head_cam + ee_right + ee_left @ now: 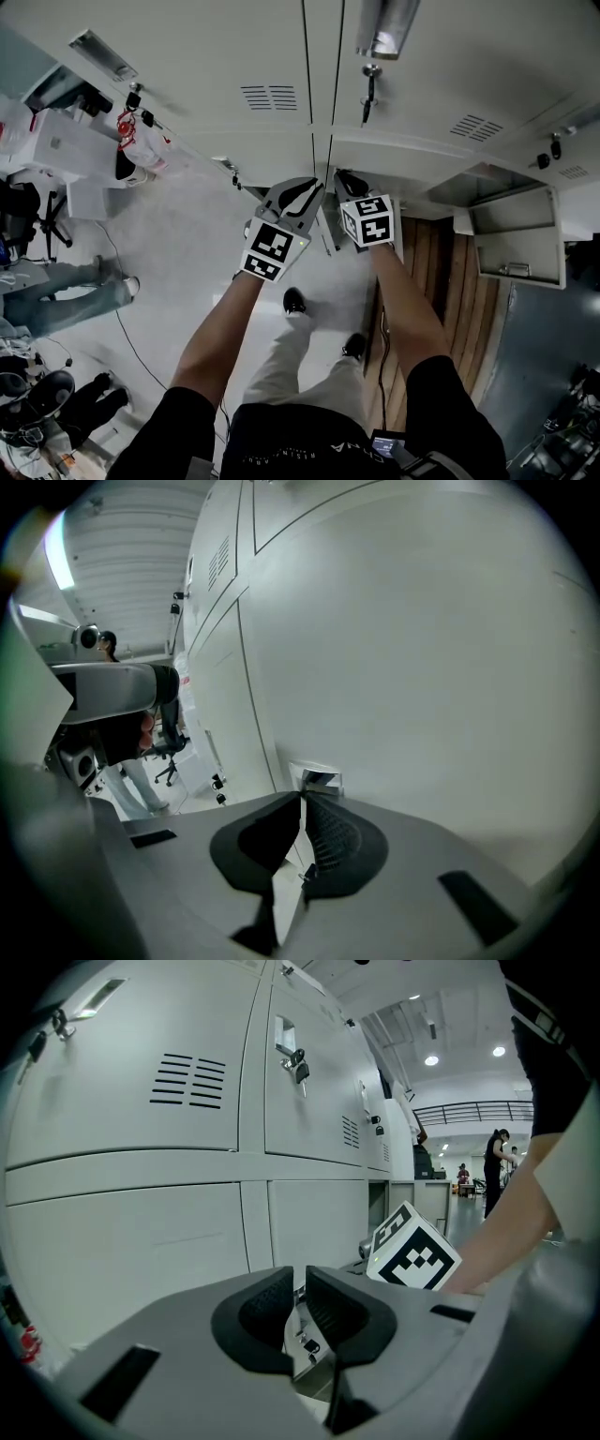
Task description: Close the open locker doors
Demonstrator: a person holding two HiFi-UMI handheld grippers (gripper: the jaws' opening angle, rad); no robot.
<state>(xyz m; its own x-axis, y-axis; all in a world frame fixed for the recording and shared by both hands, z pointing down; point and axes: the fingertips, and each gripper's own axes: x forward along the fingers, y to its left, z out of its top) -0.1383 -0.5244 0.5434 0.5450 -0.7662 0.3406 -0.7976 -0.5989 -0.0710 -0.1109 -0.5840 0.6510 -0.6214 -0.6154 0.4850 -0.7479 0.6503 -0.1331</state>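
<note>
A wall of white lockers (281,56) fills the head view. At the lower right one locker door (521,251) hangs open beside its grey compartment (487,184). Both grippers are held low at the middle of the row. My left gripper (309,187) points at the seam between two closed doors; its jaws (302,1305) stand a thin slit apart with nothing held. My right gripper (345,178) is right beside it, and its marker cube (412,1255) also shows in the left gripper view. Its jaws (302,803) meet at the tips, empty, close to a white door (422,649) with a recessed handle (319,778).
Keys (367,94) hang from a lock above the grippers, and more keys (298,1065) show in the left gripper view. A person (66,291) stands on the grey floor at the left, near white boxes (56,141). A wooden floor strip (441,272) runs below the open locker.
</note>
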